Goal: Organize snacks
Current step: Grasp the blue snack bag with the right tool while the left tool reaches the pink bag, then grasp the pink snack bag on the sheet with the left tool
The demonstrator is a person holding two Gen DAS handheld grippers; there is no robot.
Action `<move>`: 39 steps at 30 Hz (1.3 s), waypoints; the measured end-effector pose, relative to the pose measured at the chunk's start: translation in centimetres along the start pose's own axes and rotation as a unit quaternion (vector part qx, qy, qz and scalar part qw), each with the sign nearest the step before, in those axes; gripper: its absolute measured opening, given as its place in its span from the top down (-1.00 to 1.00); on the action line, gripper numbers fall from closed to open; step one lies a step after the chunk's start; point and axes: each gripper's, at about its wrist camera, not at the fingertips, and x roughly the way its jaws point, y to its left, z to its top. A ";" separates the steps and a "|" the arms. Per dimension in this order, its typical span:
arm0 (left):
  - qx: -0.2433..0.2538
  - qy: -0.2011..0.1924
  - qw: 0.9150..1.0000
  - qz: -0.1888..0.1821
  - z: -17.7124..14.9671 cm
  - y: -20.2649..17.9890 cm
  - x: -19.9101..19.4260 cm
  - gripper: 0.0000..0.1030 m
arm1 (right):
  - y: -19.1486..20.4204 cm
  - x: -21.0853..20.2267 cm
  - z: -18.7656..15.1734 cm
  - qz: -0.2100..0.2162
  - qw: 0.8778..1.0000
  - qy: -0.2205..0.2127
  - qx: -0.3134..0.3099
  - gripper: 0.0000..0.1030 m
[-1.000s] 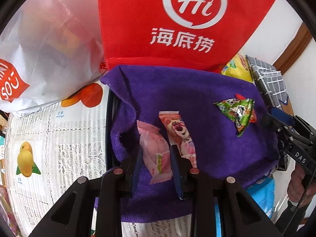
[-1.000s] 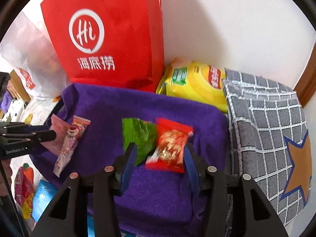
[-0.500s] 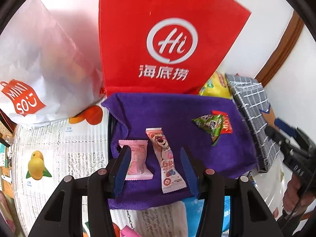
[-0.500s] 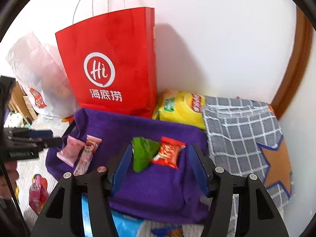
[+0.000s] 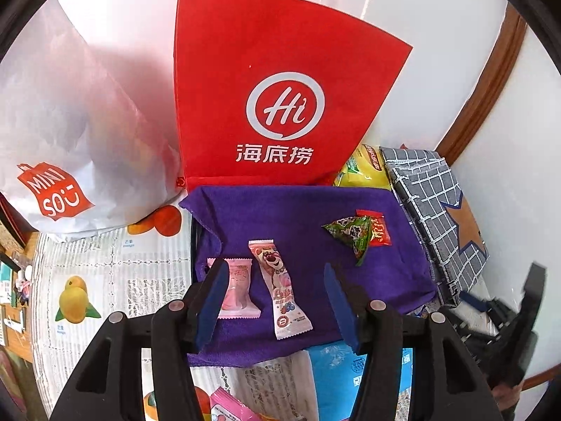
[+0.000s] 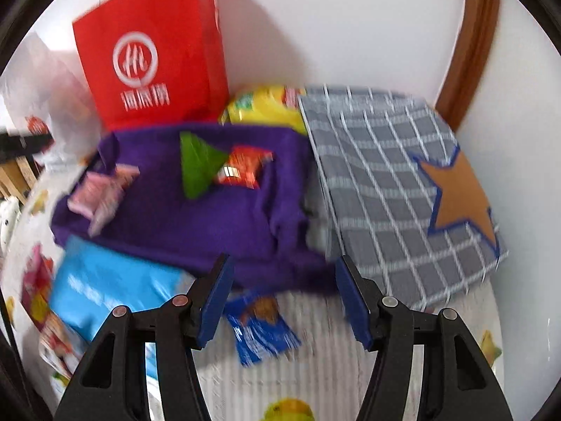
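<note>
Red paper bag (image 5: 277,105) behind purple cloth (image 5: 301,217), checked box (image 5: 427,189) beside, 4 snacks

We see a plain white wall (image 5: 455,17) closing off the far side, from about ten o'clock round to two o'clock, evenly lit by soft daylight, with only a faint shadow beside what leans on it. At two o'clock a brown wooden door frame (image 5: 491,80) runs up the wall at a slant, and more white wall lies beyond it. Below us the desk (image 5: 87,263) wears a white lace-patterned tablecloth (image 6: 315,368) printed with fruit pictures, a yellow mango (image 5: 72,298) at eight o'clock among them. At the nine o'clock edge of the left wrist view we make out wooden shelving (image 5: 10,301), too small to tell what it holds.
</note>
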 end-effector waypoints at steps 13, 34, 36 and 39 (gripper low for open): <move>0.003 0.000 1.000 0.006 0.0 -0.2 0.3 -0.09 | 0.9 3.6 -3.8 0.049 0.997 0.027 -0.059 -0.17; -0.036 0.012 0.998 0.052 -6.9 2.9 -3.6 -0.16 | -0.4 -2.3 -6.1 0.064 0.997 -0.022 -0.020 0.22; -0.049 0.023 0.997 0.047 -9.0 3.4 -3.6 -0.16 | -0.1 -3.1 -6.4 0.063 0.997 -0.027 -0.020 0.22; -0.064 0.024 0.997 0.027 -11.8 3.8 -4.0 -0.16 | 0.3 -4.3 -6.9 0.067 0.997 -0.035 -0.023 0.22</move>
